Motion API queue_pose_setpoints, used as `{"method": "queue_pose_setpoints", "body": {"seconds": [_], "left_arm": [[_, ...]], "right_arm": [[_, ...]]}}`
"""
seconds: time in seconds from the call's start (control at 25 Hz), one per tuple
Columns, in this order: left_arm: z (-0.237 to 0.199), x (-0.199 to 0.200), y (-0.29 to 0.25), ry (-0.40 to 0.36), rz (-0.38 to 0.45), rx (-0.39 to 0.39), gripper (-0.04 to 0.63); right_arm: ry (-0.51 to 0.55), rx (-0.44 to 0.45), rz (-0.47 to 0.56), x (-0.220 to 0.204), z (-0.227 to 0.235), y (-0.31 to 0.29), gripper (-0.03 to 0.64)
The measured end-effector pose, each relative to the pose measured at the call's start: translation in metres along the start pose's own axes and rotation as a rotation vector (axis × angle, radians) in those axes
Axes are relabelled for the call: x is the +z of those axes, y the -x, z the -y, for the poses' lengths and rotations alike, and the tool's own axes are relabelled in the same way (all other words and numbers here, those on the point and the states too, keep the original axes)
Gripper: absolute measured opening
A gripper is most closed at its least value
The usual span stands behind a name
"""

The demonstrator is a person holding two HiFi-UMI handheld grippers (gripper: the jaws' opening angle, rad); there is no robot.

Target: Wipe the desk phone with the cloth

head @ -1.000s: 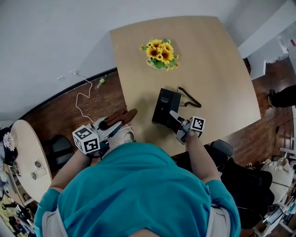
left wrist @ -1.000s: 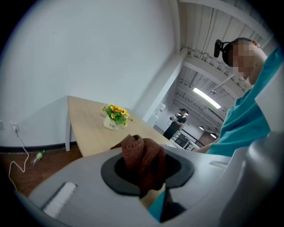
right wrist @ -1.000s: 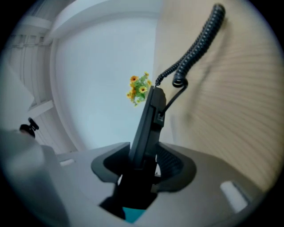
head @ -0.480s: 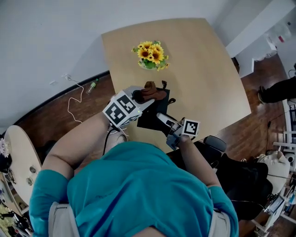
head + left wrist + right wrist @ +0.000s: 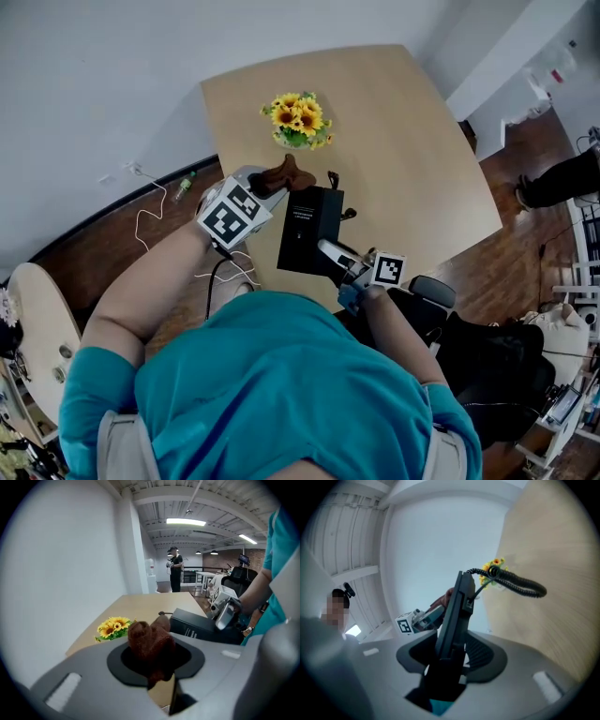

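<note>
The black desk phone (image 5: 309, 230) is tilted up off the tan table (image 5: 412, 150), and my right gripper (image 5: 330, 253) is shut on its near edge. In the right gripper view the phone (image 5: 454, 613) stands edge-on between the jaws, with its coiled cord (image 5: 513, 581) curling away to the right. My left gripper (image 5: 272, 184) is shut on a bunched brown cloth (image 5: 284, 174), held at the phone's far left corner. In the left gripper view the cloth (image 5: 150, 641) fills the jaws, with the phone (image 5: 197, 626) just beyond on the right.
A bunch of sunflowers (image 5: 296, 120) stands on the table just beyond the cloth. Left of the table, a white cable (image 5: 150, 211) and a green bottle (image 5: 183, 186) lie on the wooden floor. An office chair (image 5: 441, 295) is at the near right. A person (image 5: 174, 569) stands far off.
My left gripper has swung from beside the table's left edge to the phone's far left corner, carrying the cloth. The right gripper has raised the phone.
</note>
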State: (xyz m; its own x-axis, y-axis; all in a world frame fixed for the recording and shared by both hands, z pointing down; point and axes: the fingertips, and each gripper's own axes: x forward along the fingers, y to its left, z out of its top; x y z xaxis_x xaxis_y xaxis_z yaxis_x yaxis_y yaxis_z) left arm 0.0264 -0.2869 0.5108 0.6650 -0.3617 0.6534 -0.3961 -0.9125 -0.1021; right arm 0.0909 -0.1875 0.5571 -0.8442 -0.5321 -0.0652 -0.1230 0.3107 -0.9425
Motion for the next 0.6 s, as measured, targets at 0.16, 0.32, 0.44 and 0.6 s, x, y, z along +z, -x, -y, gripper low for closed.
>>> {"method": "queue_pose_setpoints", "body": {"seconds": [0.16,0.32,0.44,0.6], "left_arm": [[0.016,0.023,0.001,-0.108,0.069,-0.025,0.1],[0.03,0.019,-0.024,-0.283,0.008,-0.033,0.1],[0.041,0.006,-0.025,-0.303,-0.023,-0.1,0.1],[0.076,-0.005,-0.013,-0.282,-0.024,-0.215,0.098]], "right_arm": [[-0.028,-0.019,0.016,0.005,0.007,-0.004,0.186],[0.006,0.004,-0.01,0.005,-0.003,-0.008,0.186],[0.017,0.002,-0.01,0.009,-0.005,-0.008,0.186],[0.034,-0.016,0.005,0.02,-0.001,-0.002,0.186]]}}
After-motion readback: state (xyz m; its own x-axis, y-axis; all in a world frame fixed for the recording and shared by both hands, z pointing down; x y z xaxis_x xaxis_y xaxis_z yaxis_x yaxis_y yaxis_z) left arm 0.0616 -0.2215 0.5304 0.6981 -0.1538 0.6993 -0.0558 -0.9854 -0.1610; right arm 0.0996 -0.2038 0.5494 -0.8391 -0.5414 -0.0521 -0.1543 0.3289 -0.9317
